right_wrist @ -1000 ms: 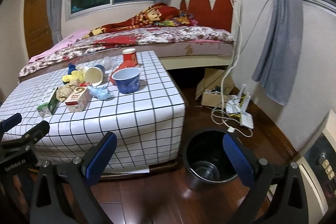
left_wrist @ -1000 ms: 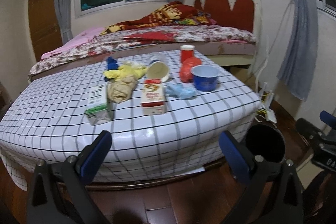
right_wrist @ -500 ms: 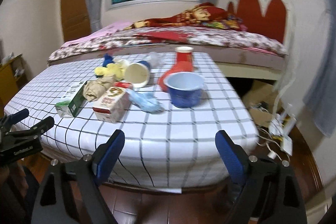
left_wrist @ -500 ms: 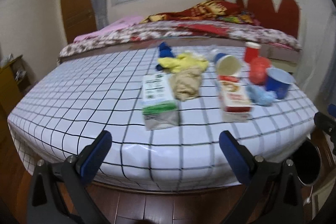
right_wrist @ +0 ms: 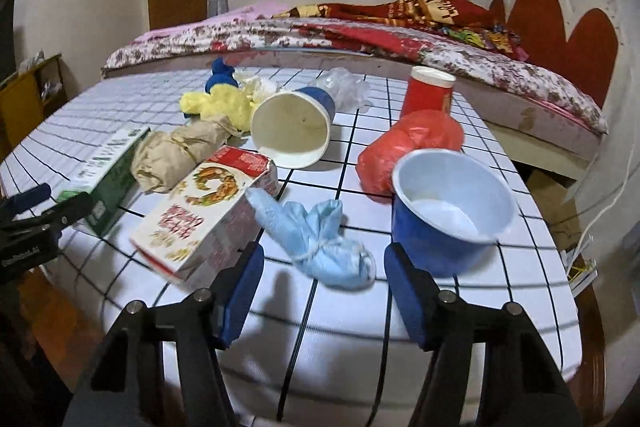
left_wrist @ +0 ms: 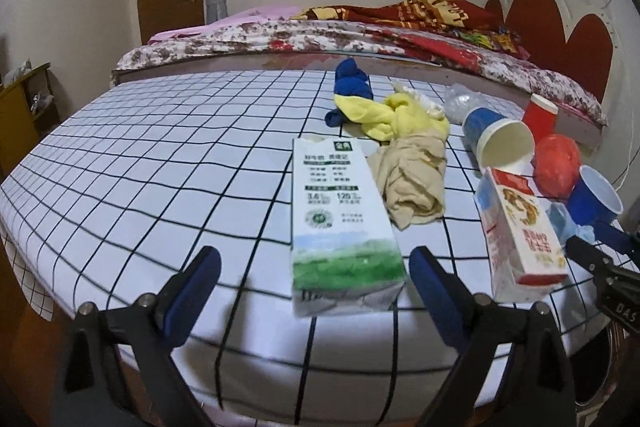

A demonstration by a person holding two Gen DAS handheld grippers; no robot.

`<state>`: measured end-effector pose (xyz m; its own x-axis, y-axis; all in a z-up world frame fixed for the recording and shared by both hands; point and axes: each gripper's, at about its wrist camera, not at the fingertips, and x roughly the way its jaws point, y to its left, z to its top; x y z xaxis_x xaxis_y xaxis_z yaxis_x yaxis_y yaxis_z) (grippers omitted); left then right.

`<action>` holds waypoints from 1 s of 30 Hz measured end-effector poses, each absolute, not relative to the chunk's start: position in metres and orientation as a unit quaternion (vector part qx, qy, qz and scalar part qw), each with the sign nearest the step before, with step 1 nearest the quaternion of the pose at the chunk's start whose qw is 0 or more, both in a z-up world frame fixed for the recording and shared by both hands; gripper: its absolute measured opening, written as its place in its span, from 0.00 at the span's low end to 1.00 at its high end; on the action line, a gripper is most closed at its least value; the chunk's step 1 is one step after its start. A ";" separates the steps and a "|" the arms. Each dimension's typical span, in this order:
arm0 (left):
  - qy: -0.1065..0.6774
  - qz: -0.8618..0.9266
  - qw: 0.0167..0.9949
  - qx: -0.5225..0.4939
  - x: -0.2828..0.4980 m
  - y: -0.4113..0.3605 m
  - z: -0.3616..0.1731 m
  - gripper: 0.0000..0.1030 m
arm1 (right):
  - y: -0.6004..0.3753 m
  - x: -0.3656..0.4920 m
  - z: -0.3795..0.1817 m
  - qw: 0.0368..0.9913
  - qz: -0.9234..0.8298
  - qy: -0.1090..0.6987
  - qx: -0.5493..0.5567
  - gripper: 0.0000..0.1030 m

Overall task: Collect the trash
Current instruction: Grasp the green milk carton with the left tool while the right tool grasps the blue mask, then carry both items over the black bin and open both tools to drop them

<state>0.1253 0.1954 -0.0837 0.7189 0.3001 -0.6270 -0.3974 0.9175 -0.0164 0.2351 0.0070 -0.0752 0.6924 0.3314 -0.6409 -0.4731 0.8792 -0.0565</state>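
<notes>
Closing now, your right gripper (right_wrist: 322, 291) jaws hold nothing; the crumpled blue glove (right_wrist: 316, 237) lies just ahead on the checked surface (right_wrist: 460, 295). It looks light and soft, so pinch its knotted middle. Your left gripper (left_wrist: 314, 293), also empty and narrowing, faces the stiff milk carton (left_wrist: 340, 223).

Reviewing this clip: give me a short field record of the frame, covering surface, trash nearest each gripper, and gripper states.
surface: checked table cover
left gripper: jaws closing, pads not touching green milk carton ahead of them
right gripper: jaws closing, nothing gripped, light blue wad just ahead
other trash: red carton, tipped paper cup, blue bowl
</notes>
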 end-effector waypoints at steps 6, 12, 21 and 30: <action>0.339 0.181 0.920 -0.074 0.140 0.203 -0.089 0.78 | 0.014 0.248 -0.086 0.906 0.228 0.340 -0.110 0.35; 0.330 0.162 0.926 -0.083 0.133 0.209 -0.088 0.54 | 0.012 0.240 -0.083 0.907 0.240 0.333 -0.099 0.24; 0.289 0.122 0.947 -0.070 0.106 0.181 -0.055 0.53 | -0.017 0.200 -0.056 0.924 0.236 0.292 -0.070 0.24; 0.272 0.026 0.962 -0.029 0.092 0.103 -0.038 0.54 | -0.092 0.155 -0.034 0.947 0.177 0.268 -0.022 0.24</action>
